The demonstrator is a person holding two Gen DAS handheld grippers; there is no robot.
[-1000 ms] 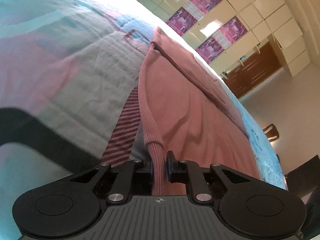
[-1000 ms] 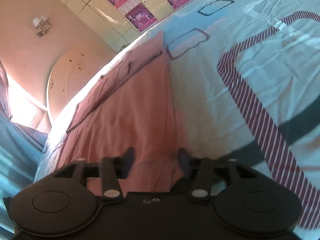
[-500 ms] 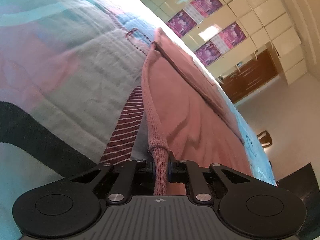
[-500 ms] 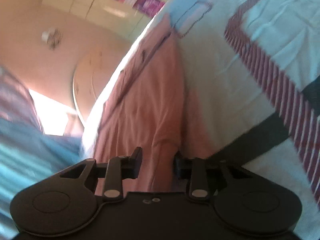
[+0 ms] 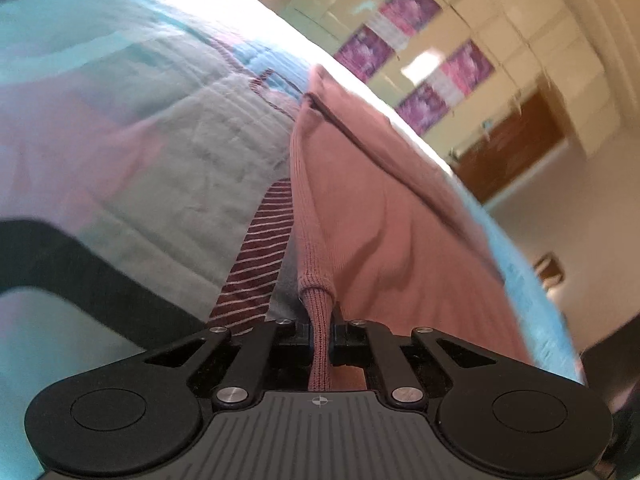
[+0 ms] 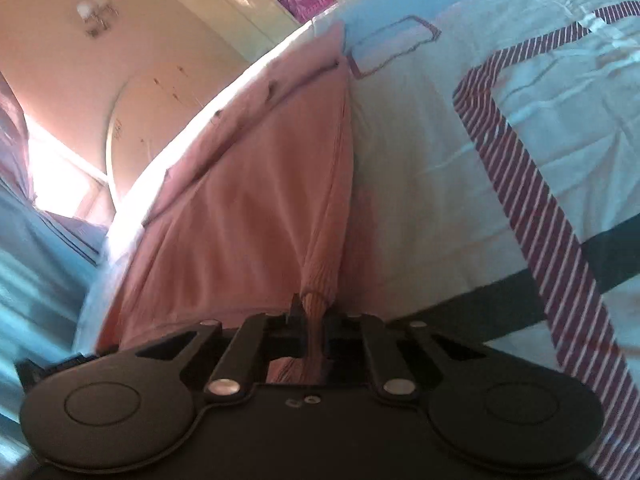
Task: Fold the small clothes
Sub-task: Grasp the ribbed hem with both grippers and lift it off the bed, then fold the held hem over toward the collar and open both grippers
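A small pink knit garment [image 5: 380, 216] lies spread on a bed with a patterned light-blue cover [image 5: 168, 148]. My left gripper [image 5: 321, 330] is shut on the garment's ribbed near edge at its left corner. In the right wrist view the same garment [image 6: 256, 200] stretches away from me, and my right gripper [image 6: 314, 326] is shut on its ribbed near edge at the right corner. Both corners are pinched into a raised ridge between the jaws. The far edge of the garment lies flat on the cover.
The bed cover [image 6: 500, 128] has maroon striped bands [image 6: 532, 184] and dark bands. Cream cabinets with purple posters [image 5: 420, 76] stand beyond the bed. A wooden cabinet [image 5: 516, 148] and open floor lie to the right. A rounded headboard [image 6: 160, 108] and a bright window are at the left.
My right gripper has closed from open onto the garment's ribbed edge. My left gripper tightened on its corner and has lifted it slightly. Both views shifted a little.
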